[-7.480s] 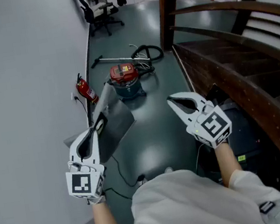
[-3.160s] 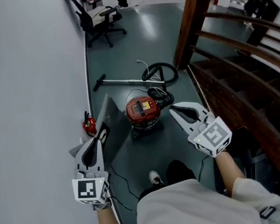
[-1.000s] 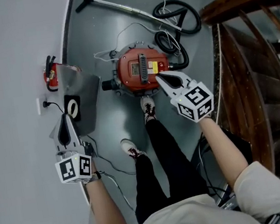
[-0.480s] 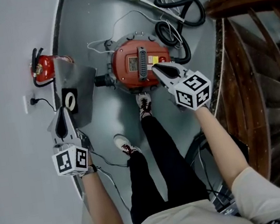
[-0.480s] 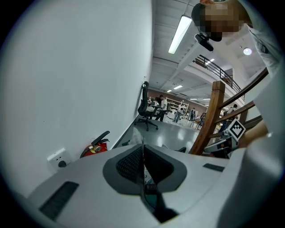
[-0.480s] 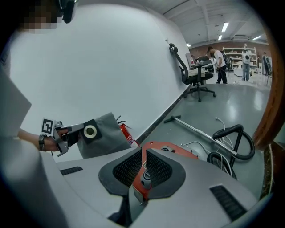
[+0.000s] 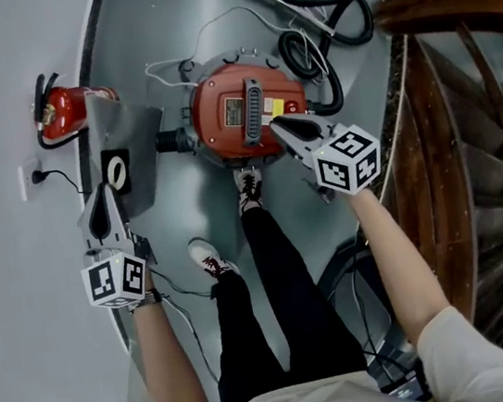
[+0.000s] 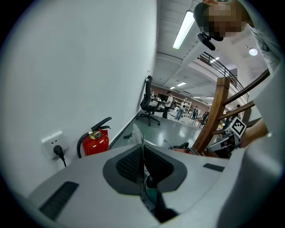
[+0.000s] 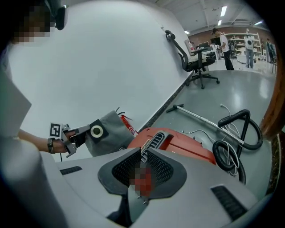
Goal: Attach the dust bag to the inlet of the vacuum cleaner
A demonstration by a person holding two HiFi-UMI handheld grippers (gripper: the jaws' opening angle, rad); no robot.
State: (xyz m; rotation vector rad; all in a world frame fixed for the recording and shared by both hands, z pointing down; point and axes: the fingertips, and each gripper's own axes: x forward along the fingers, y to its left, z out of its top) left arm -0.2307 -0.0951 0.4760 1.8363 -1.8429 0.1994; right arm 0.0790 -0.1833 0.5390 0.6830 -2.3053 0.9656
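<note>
The dust bag [image 7: 134,138] is gripped, seemingly by its edge, in the left claw [image 7: 105,191], and the closed, empty right claw [image 7: 276,125] is held over the vacuum cleaner [image 7: 225,115].

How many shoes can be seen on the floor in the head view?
2. The first shoe is just below the red vacuum cleaner; the second shoe lies lower left of the first. Neither looks hidden.

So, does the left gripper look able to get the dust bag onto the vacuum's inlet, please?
Probably yes: the left gripper is shut on the dust bag, which hangs right beside the black inlet on the side of the vacuum cleaner, nothing visible between them.
</note>
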